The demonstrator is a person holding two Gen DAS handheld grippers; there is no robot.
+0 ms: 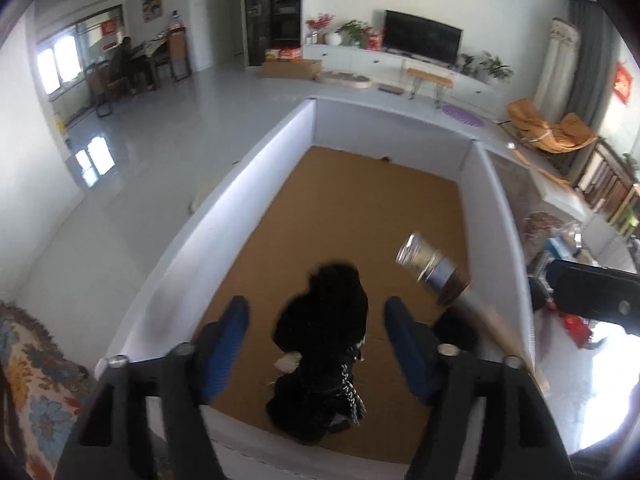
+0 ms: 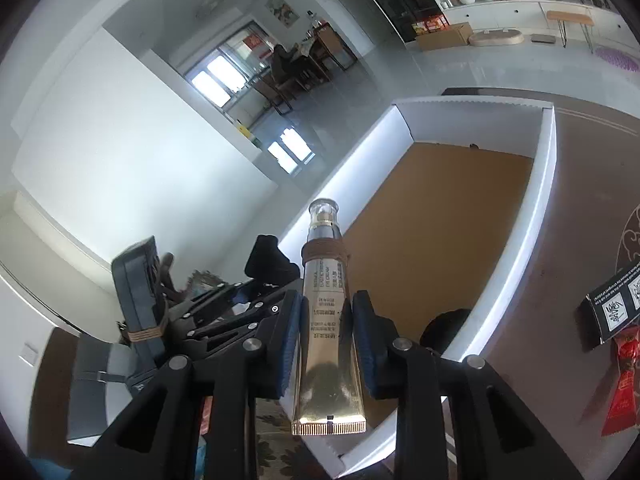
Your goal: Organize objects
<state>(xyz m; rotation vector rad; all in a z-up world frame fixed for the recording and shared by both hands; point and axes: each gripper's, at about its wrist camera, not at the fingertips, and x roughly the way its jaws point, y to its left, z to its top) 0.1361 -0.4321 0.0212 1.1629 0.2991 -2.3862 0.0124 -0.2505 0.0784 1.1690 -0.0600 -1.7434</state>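
White walls enclose a glossy grey floor (image 1: 168, 128); a dark television (image 1: 422, 42) tops a white cabinet (image 1: 360, 58), windows (image 1: 60, 62) glowing bright.

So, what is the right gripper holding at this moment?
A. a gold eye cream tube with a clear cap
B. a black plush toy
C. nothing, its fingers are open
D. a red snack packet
A: in the right wrist view the right gripper has its blue pads pressed on both sides of the gold eye cream tube, cap pointing away toward the white box.
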